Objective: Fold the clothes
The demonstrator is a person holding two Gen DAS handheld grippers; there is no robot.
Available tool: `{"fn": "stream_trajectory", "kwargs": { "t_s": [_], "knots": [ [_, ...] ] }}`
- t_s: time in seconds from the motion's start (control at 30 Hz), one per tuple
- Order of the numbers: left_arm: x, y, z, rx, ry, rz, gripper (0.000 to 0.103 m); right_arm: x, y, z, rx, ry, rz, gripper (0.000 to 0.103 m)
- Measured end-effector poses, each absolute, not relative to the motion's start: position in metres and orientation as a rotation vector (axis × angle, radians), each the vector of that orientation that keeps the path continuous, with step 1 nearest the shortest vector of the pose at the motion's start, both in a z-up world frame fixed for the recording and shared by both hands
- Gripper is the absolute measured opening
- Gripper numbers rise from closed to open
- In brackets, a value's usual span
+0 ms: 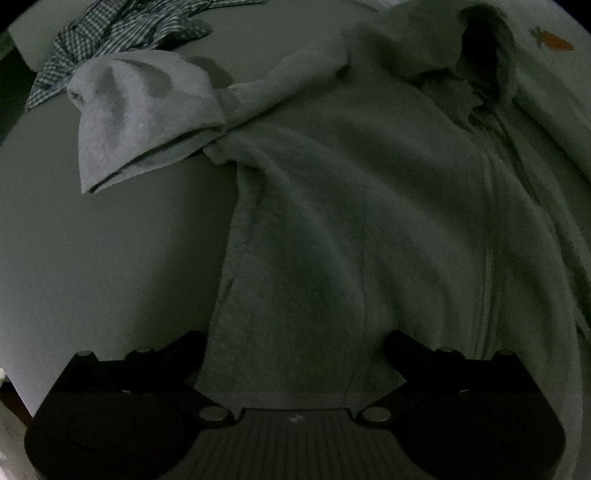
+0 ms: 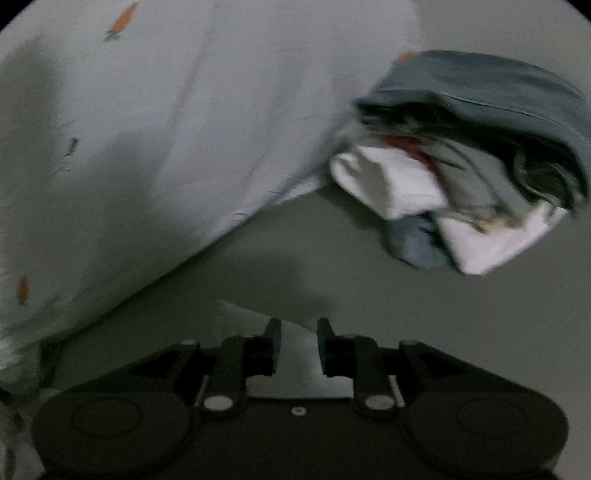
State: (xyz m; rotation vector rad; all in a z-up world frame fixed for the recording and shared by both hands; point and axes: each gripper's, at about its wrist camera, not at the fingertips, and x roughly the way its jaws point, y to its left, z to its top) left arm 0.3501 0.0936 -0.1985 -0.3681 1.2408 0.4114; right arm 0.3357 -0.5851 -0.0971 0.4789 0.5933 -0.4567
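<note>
A pale green fleece zip jacket [image 1: 351,206] lies spread on the grey surface [image 1: 110,258], collar at the far side and its zip [image 1: 487,258] running toward me. My left gripper [image 1: 295,343] is wide open at the jacket's near hem, one finger on each side of the hem's left part. A grey sleeve cuff [image 1: 140,114] lies out to the left. My right gripper [image 2: 298,347] has its jaws partly closed around a pale piece of cloth [image 2: 295,369]. Whether they pinch it I cannot tell.
A blue checked garment [image 1: 118,33] lies crumpled at the far left. A white cloth with small carrot prints [image 2: 166,129] lies at left in the right wrist view, also at the left wrist view's right edge [image 1: 554,44]. A stack of folded clothes [image 2: 472,162] sits at the right.
</note>
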Motion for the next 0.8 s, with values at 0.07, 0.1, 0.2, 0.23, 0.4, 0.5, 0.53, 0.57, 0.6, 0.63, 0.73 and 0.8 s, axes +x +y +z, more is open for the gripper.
{"fn": "stream_trajectory", "kwargs": {
  "t_s": [0.07, 0.1, 0.2, 0.23, 0.4, 0.5, 0.53, 0.57, 0.6, 0.63, 0.73, 0.8],
  "knots": [
    [0.352, 0.093, -0.199, -0.358, 1.242, 0.418, 0.103, 0.325, -0.592, -0.103, 0.492, 0.613, -0.491, 0.032],
    [0.353, 0.093, -0.199, -0.355, 1.241, 0.423, 0.103, 0.321, -0.596, -0.106, 0.499, 0.629, -0.501, 0.032],
    [0.351, 0.090, -0.199, -0.359, 1.236, 0.442, 0.103, 0.312, -0.594, -0.114, 0.471, 0.679, -0.458, 0.037],
    [0.352, 0.090, -0.199, -0.360, 1.236, 0.444, 0.103, 0.310, -0.589, -0.116, 0.445, 0.693, -0.429, 0.043],
    [0.353, 0.090, -0.198, -0.359, 1.238, 0.442, 0.103, 0.323, -0.538, -0.134, 0.273, 0.774, -0.251, 0.049],
    [0.353, 0.094, -0.201, -0.357, 1.236, 0.439, 0.103, 0.337, -0.510, -0.147, 0.114, 0.821, -0.259, 0.050],
    [0.353, 0.094, -0.202, -0.357, 1.234, 0.438, 0.103, 0.342, -0.504, -0.151, 0.069, 0.849, -0.283, 0.050],
    [0.355, 0.095, -0.203, -0.356, 1.232, 0.437, 0.103, 0.347, -0.502, -0.156, 0.038, 0.880, -0.303, 0.046],
    [0.361, 0.097, -0.206, -0.354, 1.234, 0.433, 0.103, 0.350, -0.504, -0.158, 0.024, 0.900, -0.311, 0.041],
    [0.358, 0.097, -0.206, -0.353, 1.232, 0.433, 0.103, 0.351, -0.507, -0.157, 0.027, 0.902, -0.306, 0.025],
    [0.352, 0.097, -0.206, -0.352, 1.228, 0.433, 0.103, 0.349, -0.526, -0.142, 0.079, 0.872, -0.345, 0.004],
    [0.353, 0.097, -0.206, -0.352, 1.227, 0.434, 0.103, 0.352, -0.552, -0.122, 0.154, 0.819, -0.402, 0.004]
  ]
}}
